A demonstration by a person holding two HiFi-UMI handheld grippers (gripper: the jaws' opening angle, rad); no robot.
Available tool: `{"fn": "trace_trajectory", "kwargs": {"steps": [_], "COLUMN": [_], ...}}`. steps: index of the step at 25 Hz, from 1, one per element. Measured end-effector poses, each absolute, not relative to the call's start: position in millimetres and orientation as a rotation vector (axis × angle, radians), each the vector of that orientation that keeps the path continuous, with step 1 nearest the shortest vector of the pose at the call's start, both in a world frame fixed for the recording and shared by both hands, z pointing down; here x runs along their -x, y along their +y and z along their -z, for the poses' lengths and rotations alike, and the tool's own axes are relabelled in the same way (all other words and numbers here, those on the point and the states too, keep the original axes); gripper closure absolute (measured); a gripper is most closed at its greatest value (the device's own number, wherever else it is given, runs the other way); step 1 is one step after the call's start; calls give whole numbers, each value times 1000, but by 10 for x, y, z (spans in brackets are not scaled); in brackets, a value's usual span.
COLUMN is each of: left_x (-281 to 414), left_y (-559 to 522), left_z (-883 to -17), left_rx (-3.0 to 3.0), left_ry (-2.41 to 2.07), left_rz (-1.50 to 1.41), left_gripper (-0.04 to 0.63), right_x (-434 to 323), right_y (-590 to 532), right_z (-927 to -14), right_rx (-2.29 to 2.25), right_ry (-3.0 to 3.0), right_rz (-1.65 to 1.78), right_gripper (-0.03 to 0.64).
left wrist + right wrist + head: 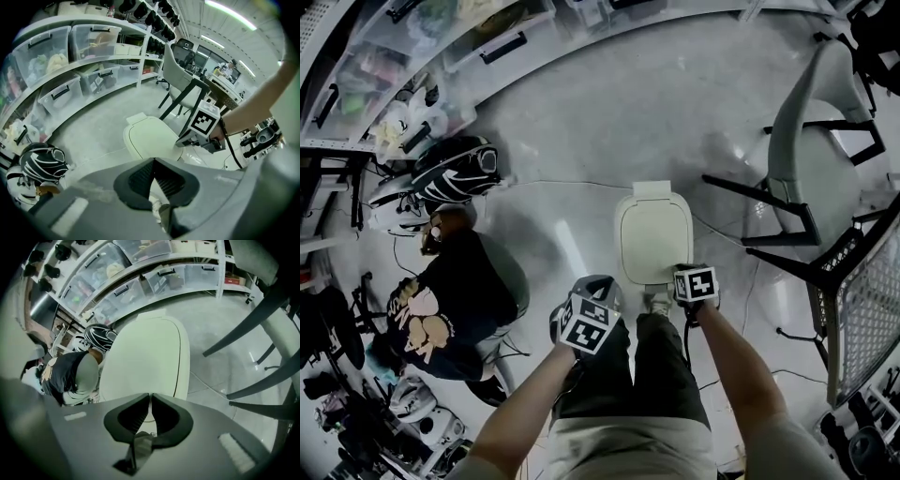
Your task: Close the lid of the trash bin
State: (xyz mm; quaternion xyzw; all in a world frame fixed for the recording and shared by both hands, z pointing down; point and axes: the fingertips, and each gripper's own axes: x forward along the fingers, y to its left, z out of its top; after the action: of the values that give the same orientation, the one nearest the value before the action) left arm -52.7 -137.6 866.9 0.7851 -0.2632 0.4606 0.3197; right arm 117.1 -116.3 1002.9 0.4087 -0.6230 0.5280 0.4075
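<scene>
The white trash bin (653, 234) stands on the floor straight ahead of the person's legs, its lid (149, 137) lying flat down on it. My right gripper (682, 274) is at the lid's near right corner, jaws shut with nothing between them. It shows from the side in the left gripper view as the right gripper (183, 140), its tip down at the lid's edge. The lid (145, 357) fills the right gripper view beyond the right gripper (150, 397). My left gripper (598, 289) hangs left of the bin, off it. There the left gripper (153, 163) is shut and empty.
A grey chair (811, 159) with dark legs stands right of the bin, and a wire cart (862, 309) nearer right. A striped helmet (455, 169) and a dark heap of clothing (455, 300) lie to the left. Shelves with plastic boxes (441, 47) curve behind. A thin cable (553, 183) crosses the floor.
</scene>
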Motion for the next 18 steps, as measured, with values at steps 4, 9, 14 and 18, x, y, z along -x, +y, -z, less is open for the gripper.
{"fn": "trace_trajectory", "kwargs": {"steps": [4,9,14,18], "left_x": [517,564,686,704], "left_y": [-1336,-1282,-1397,-1562], "left_z": [-8623,-8299,-7726,-7169], "left_rx": [-2080,-2108,-2128,-2209], "left_ry": [-696,-700,-753,-787], "left_rz": [-1214,-1210,-1196,-1187], "left_gripper": [594,594,594,594], "right_x": [-1184,-1147,-1096,-1116], "right_y": [-1196,-1179,-1341,-1505], "right_z": [-10023,-9588,-8714,-7844], "right_rx": [-1103,-1145,-1195,-1247], "right_ry": [-1561,-1571,-1677,-1802], "right_rz": [-1365,-1345,-1305,-1249], "right_gripper": [595,614,614,614]}}
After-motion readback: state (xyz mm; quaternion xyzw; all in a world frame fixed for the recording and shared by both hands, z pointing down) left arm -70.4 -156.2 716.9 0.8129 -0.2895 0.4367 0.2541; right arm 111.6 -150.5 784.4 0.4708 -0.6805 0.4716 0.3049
